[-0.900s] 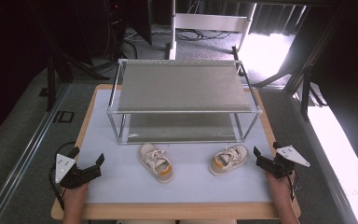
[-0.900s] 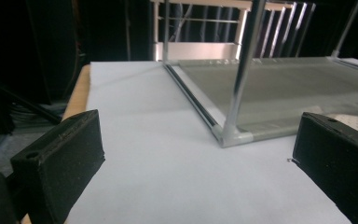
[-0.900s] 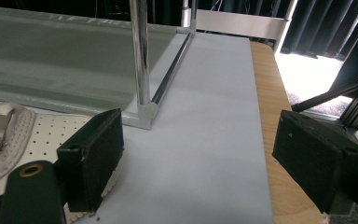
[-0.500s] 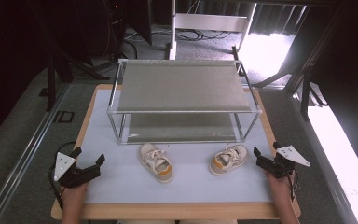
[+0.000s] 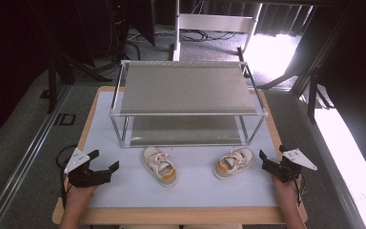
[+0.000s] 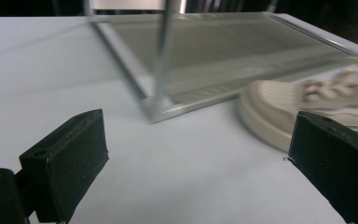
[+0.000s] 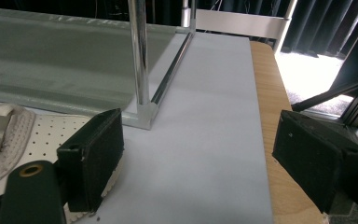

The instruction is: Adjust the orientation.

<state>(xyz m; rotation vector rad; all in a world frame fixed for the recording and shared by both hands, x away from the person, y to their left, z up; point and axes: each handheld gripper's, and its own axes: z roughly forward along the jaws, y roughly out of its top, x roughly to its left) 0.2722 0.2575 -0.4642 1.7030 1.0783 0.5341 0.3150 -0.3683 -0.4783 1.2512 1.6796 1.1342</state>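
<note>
Two small beige shoes with orange trim lie on the white mat (image 5: 195, 183) in front of a metal two-shelf rack (image 5: 186, 88). In the high view the left shoe (image 5: 159, 165) sits right of my left gripper (image 5: 106, 160), which is open with nothing between its jaws. The right shoe (image 5: 233, 163) lies just left of my right gripper (image 5: 271, 152), also open and holding nothing. In the left gripper view the gripper (image 6: 200, 156) is low over the mat, with the left shoe (image 6: 303, 105) ahead on the right. In the right gripper view the gripper (image 7: 200, 151) has the right shoe (image 7: 2, 135) beside its left jaw.
The rack's lower shelf (image 5: 186, 130) sits just behind the shoes. Its front corner posts (image 6: 161, 56) (image 7: 139, 51) stand close ahead of each gripper. The wooden table edge (image 7: 265, 107) runs along the right of the mat. Dark floor, stands and cables lie beyond the table.
My left gripper has edged slightly forward and toward the left shoe. The right gripper and both shoes have stayed where they were.
</note>
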